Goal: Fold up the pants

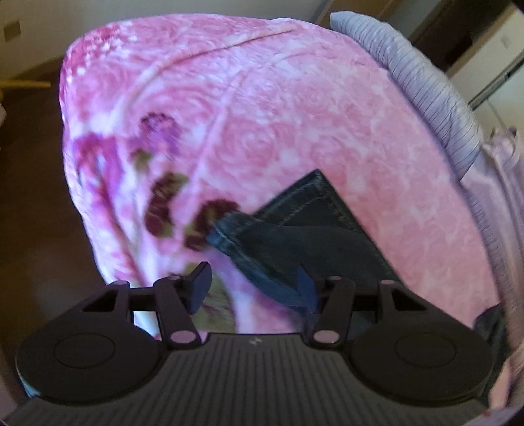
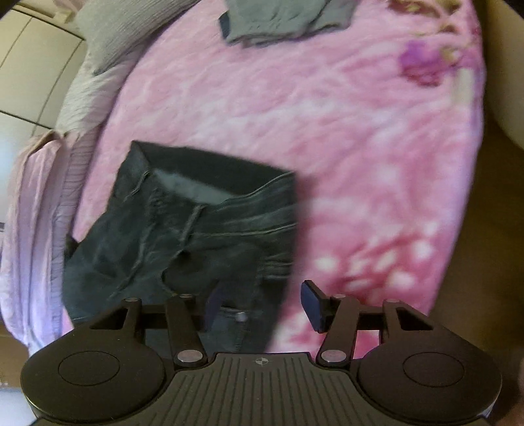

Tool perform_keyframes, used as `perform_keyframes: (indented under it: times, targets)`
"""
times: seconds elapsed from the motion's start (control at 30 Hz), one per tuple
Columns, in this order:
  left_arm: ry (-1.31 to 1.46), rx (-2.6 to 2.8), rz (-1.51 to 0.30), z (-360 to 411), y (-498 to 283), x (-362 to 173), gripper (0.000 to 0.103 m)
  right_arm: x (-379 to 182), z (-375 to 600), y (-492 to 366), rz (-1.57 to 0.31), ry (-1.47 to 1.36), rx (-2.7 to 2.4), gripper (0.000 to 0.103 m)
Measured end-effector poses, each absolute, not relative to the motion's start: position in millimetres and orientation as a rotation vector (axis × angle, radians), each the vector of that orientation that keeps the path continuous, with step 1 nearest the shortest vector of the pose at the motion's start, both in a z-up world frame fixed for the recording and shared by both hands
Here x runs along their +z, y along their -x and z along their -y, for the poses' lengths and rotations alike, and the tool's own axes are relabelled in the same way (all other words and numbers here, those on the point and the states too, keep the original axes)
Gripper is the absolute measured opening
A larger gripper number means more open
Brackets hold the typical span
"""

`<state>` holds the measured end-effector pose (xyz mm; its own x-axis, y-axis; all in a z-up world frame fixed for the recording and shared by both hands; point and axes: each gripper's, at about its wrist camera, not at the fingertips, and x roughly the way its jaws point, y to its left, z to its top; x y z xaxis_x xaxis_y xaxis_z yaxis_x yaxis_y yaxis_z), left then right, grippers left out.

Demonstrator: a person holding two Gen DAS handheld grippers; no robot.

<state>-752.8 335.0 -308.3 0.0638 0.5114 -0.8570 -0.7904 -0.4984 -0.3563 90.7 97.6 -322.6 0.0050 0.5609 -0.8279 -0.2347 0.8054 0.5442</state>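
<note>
Dark blue jeans lie on a pink flowered blanket. The left wrist view shows their leg hems [image 1: 294,226], one cuff curled up just ahead of my left gripper [image 1: 253,286], which hangs open above the cloth with nothing pinched. The right wrist view shows the waistband end of the jeans [image 2: 196,226], waist open and facing away, with the fly and button near the camera. My right gripper [image 2: 262,303] is open over the right side of that waist, its left finger above denim and its right finger [image 2: 312,304] above the blanket.
The pink blanket [image 1: 278,114] covers the bed. A grey ribbed pillow [image 1: 425,82] and pale lilac cloth [image 2: 36,203] lie along one side. A folded grey garment [image 2: 281,19] sits at the far end in the right wrist view. Floor drops off beyond the bed edges.
</note>
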Motion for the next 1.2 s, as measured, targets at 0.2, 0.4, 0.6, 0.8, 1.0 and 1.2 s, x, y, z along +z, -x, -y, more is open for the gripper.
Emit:
perform_keyframes:
  times: [0.2,0.4,0.6,0.8,1.0,1.2]
  targets:
    - [1.337,1.634,-0.295,-356,748,-323,0.000,-347,-114,-83,-1.421,-0.322,0.633,0.050]
    - [1.053,1.479,-0.165,-372,739,-255,0.000,-349,-113,-88,-1.427,-0.351,0.626,0.050]
    - [0.995,1.573,-0.494,-363,737,-286,0.001,-349,-94,-87,-1.424,-0.439,0.616,0.050]
    - [0.995,1.641,-0.740,-366,716,-342,0.004,-354,-120,-82,-1.395,-0.214,0.580,0.004]
    - [1.046,1.803,-0.791,-355,734,-309,0.031,-328,-116,-81,-1.398,-0.097,0.586,0.012]
    - [0.905,1.487,-0.811,-388,625,-279,0.033,-296,-123,-81,-1.235,-0.106,0.581,0.042]
